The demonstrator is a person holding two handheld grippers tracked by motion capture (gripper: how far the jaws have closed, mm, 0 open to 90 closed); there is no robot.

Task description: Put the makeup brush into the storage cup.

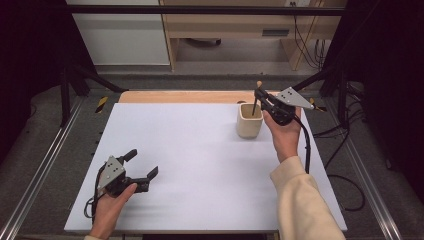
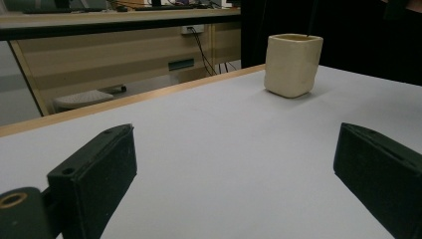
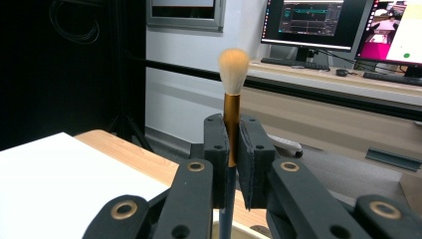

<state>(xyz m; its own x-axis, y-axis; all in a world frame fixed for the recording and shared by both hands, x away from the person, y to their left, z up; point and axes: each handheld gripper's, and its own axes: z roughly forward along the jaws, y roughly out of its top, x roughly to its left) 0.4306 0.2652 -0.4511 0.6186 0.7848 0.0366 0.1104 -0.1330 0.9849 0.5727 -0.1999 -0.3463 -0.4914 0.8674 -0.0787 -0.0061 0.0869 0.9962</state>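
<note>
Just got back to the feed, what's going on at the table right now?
The right gripper is shut on a makeup brush, bristles up, with its dark handle reaching down into the beige cup at the far right of the white table. Whether the handle touches the cup's bottom is hidden. The left gripper rests open near the front left, holding nothing.

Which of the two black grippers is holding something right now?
The right gripper, jaws shut on a gold-ferruled makeup brush over the cream ceramic cup. The left gripper rests open, with nothing between its jaws.
</note>
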